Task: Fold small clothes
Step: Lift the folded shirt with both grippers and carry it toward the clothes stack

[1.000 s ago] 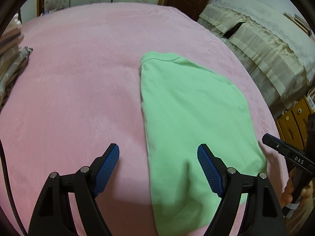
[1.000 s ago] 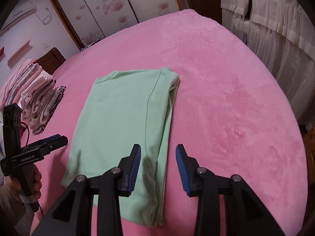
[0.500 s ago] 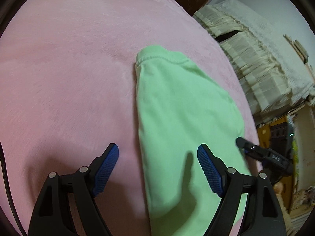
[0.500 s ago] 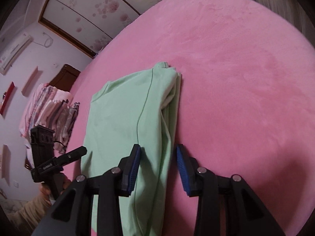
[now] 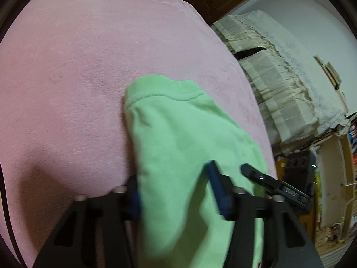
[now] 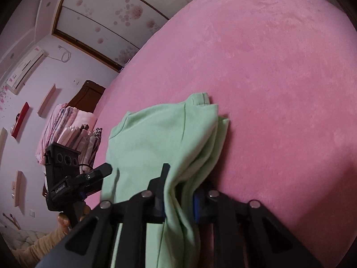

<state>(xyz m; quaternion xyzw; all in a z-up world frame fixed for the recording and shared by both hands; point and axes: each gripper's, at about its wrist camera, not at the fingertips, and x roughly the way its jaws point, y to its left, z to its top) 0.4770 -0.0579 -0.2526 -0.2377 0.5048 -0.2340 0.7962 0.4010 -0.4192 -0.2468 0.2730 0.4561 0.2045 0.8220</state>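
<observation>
A light green garment point(image 5: 178, 147), already folded lengthwise, was observed lying on a bed covered with a pink plush blanket point(image 5: 78, 67). The left gripper point(image 5: 176, 192) had just been closing; its jaws were seen narrowed onto the near left edge of the cloth. The right gripper point(image 6: 178, 198) had likewise been closing, and the bunched right edge was pinched between its jaws. Stacked folded laundry point(image 6: 71, 131), a floral wardrobe point(image 6: 107, 15) and a cream-draped piece of furniture point(image 5: 279, 84) were noted around the bed.
</observation>
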